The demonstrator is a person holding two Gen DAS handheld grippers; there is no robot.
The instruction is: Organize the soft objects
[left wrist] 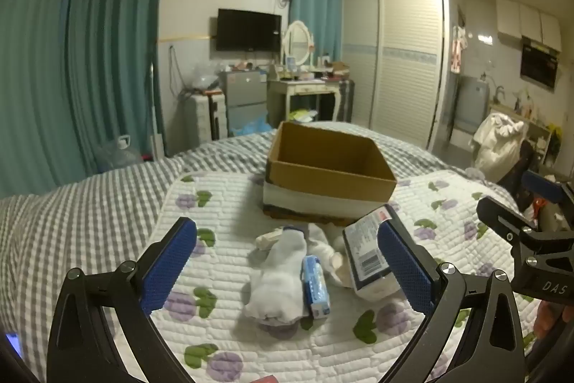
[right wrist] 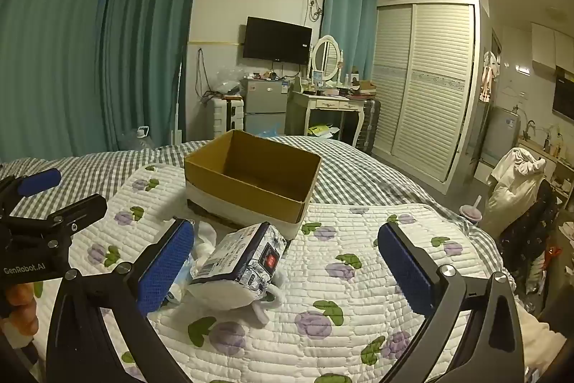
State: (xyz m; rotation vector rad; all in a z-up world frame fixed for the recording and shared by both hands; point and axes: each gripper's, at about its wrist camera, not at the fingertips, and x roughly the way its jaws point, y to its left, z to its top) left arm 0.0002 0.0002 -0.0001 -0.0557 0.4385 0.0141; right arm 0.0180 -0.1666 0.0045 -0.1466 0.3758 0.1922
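An open cardboard box (left wrist: 328, 173) stands on the quilted floral pad (left wrist: 229, 329) on the bed; in the right wrist view the box (right wrist: 251, 174) looks empty. In front of it lie a white sock (left wrist: 278, 275), a small blue tissue pack (left wrist: 315, 286) and a dark-printed soft package (left wrist: 366, 252), which also shows in the right wrist view (right wrist: 244, 257). My left gripper (left wrist: 287, 266) is open above the sock and pack. My right gripper (right wrist: 287, 266) is open just right of the package. Each gripper shows at the edge of the other's view.
The bed has a grey checked sheet (left wrist: 89, 203). Beyond it are teal curtains (left wrist: 71, 67), a small fridge (left wrist: 247, 99), a dressing table (left wrist: 305, 88) and a wardrobe (left wrist: 405, 60). A chair with clothes (right wrist: 520, 189) stands at the right.
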